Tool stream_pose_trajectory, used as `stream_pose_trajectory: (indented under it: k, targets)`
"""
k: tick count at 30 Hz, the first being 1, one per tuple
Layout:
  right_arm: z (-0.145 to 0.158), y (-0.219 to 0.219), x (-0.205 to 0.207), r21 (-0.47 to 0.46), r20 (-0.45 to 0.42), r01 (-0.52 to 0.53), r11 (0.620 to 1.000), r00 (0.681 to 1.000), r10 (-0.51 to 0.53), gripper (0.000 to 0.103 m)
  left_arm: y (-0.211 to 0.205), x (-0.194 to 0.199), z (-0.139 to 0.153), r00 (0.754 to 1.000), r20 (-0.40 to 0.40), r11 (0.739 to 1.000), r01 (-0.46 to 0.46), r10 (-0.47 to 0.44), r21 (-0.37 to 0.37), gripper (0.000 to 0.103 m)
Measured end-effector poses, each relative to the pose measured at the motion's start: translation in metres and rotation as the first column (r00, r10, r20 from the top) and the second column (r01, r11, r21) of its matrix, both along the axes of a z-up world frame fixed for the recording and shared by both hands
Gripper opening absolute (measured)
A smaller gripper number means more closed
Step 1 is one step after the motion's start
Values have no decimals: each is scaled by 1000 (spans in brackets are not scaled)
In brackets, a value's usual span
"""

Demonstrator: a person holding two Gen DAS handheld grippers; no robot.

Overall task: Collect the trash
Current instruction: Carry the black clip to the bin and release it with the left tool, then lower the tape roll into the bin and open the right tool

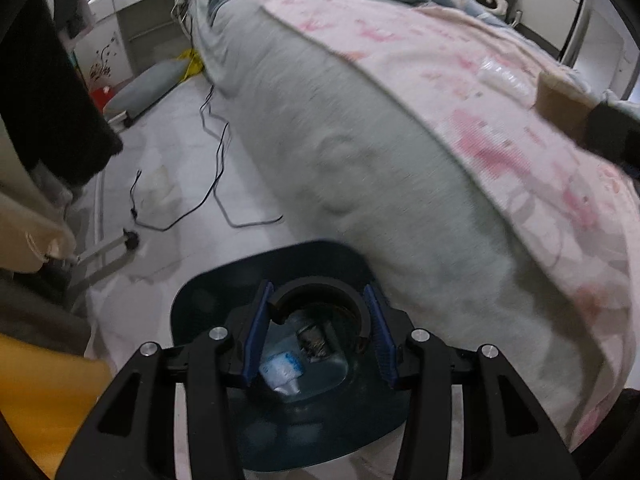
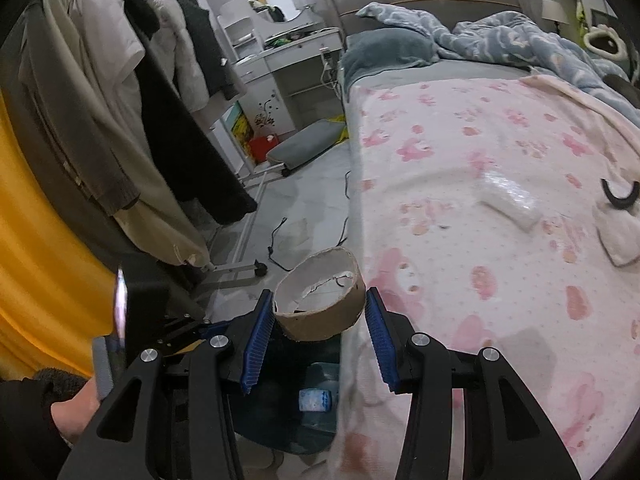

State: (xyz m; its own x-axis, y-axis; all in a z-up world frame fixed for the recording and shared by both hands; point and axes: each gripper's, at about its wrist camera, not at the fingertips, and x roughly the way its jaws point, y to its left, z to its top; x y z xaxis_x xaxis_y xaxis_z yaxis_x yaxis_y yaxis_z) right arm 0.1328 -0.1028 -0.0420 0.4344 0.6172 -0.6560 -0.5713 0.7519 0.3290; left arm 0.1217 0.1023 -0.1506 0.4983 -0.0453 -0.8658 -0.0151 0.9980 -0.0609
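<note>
Both tongs clamp rings above bin

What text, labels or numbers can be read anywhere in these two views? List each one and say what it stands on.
None can be read.
Blue-and-white wrapper in the dark trash bin: has print, too blurred to read.
Cardboard tape core between the right gripper's fingers: no print visible.
Clear plastic packet on the pink blanket: no legible label.
</note>
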Motion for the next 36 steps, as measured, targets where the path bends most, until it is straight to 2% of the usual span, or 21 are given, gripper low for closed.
stream_pose_trajectory:
  k: [3,9,18,20,25,36]
  targets:
    - [-1,11,-1,2,-5,-16,1000,1000,16,47,11,-3,-14,999,-44,1000,-10,11,12,49]
    - [-7,32,-4,-12,-15,-45,999,999,45,47,32,-9,-44,986,-166,999,-36,32,-18,49]
    - [-17,60,-6,-43,-30,-78,996,997,77,47,50,-21,-63,964,-264,997,-55,37,-60,51]
    - [-22,67,-5,-56,-40,-83,995,996,81,47,54,-23,-66,959,-280,995,-62,39,-74,59]
    - [-33,82,-3,-86,-63,-99,991,994,94,47,63,-25,-62,963,-264,992,-83,56,-93,73]
    - [-66,114,0,-169,-137,-132,977,985,109,47,93,-28,-28,982,-130,983,-150,136,-108,75]
